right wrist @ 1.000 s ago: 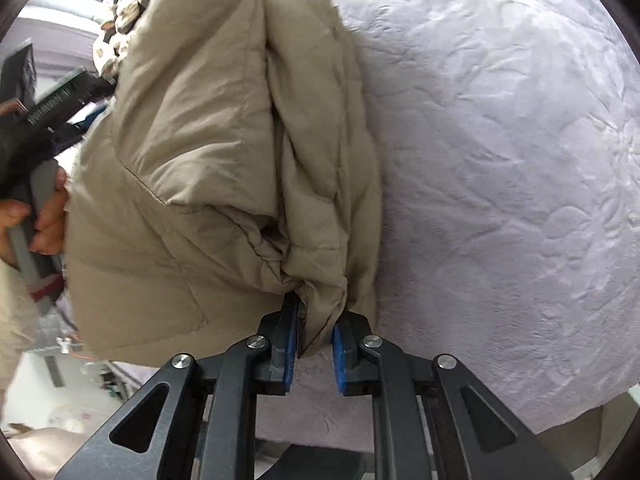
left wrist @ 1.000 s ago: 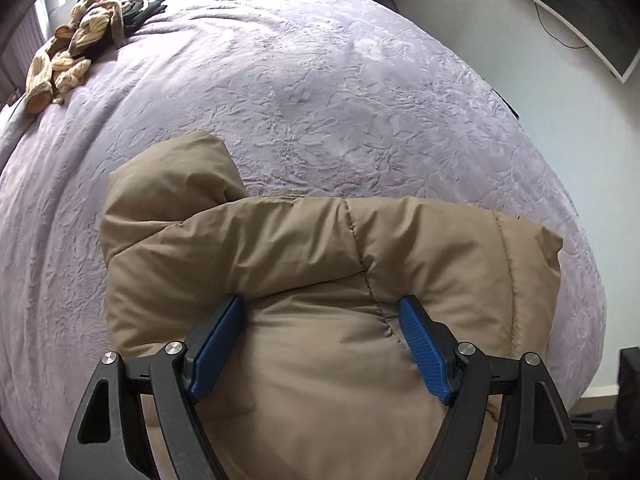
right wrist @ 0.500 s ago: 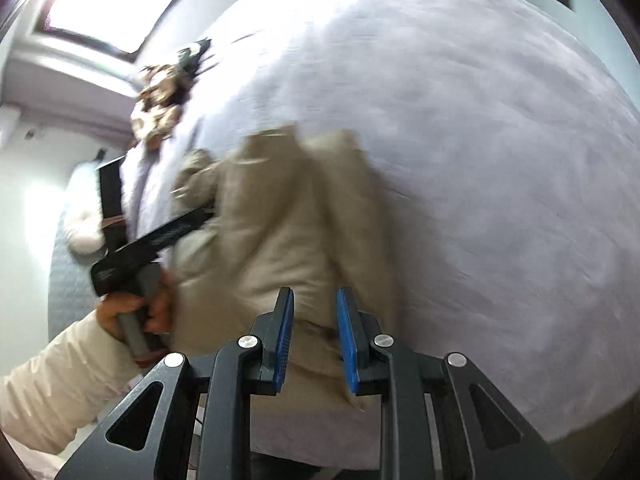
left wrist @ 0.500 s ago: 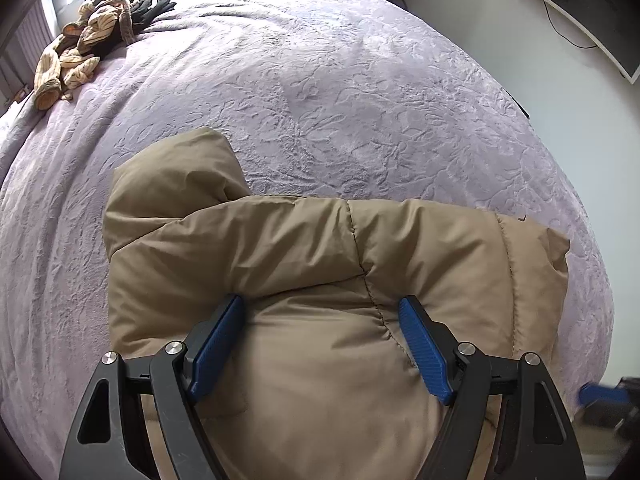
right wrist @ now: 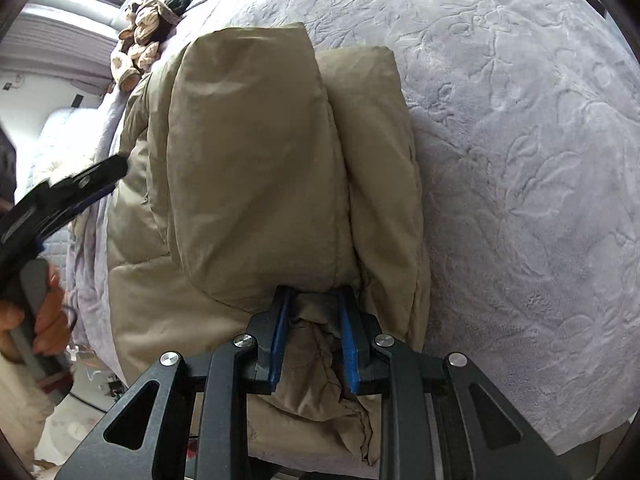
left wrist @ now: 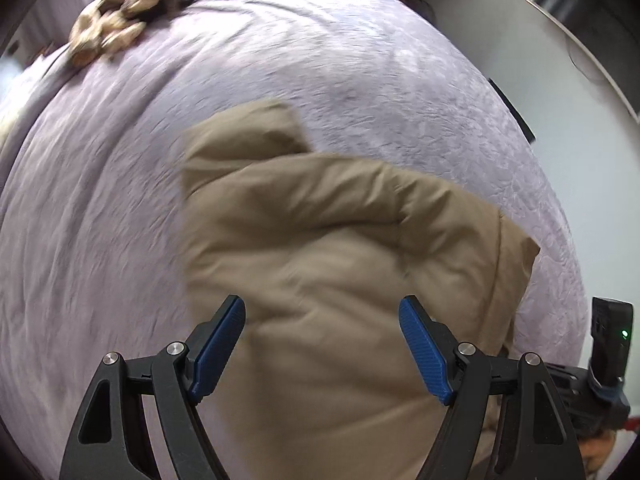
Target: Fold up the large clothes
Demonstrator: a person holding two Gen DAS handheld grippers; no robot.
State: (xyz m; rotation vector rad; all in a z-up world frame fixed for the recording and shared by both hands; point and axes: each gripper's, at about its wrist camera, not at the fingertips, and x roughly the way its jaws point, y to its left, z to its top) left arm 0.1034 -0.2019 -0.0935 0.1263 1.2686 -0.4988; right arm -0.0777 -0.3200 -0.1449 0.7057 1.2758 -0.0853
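A tan puffer jacket (left wrist: 340, 248) lies folded into a bundle on the lilac bedspread (left wrist: 120, 200). My left gripper (left wrist: 322, 344) is open wide, its blue pads above the jacket's near part, holding nothing. In the right wrist view the jacket (right wrist: 256, 168) lies lengthwise with a fold on top. My right gripper (right wrist: 312, 340) is partly open at the jacket's near end, with crumpled tan fabric between its pads; the pads do not clamp it. The left gripper shows there at the left edge (right wrist: 64, 196), held by a hand.
A heap of beige and dark clothes (left wrist: 120, 28) lies at the bed's far corner, also in the right wrist view (right wrist: 144, 44). A wall with a dark screen (left wrist: 592, 28) stands to the right. The bed edge (right wrist: 580, 432) runs near my right gripper.
The right gripper let go of the jacket's edge, swung away, and came back to the near end with its jaws wider. The left gripper drew back and shifted left over the jacket.
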